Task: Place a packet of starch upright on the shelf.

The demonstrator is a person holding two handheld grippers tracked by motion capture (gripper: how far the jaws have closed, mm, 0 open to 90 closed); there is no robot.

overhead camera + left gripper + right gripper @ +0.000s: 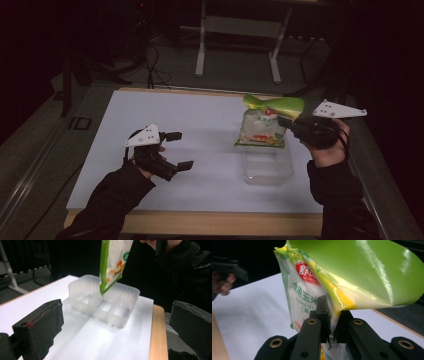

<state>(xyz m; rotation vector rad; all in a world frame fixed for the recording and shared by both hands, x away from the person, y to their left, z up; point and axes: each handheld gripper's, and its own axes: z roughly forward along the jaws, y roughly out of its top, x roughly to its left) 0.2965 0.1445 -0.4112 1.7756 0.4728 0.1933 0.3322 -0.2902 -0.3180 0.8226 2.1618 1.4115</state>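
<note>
Right of centre in the high view, the right claw (286, 121) pinches a green-and-white plastic starch bag (261, 126) hanging upright directly above the clear plastic compartment tray (267, 169), while the left claw (180, 150) gapes wide.

The room is dark all around, and the light falls mostly on the white table (165, 125), which looks bright while the floor and the back of the room go almost black. In the left gripper view the table glows so white that the clear plastic tray (105, 302) looks washed out and a bit blurry, and the black jaws up close are soft and out of focus. In the right gripper view the green top of the bag (362, 272) has shiny streaks of glare.
</note>
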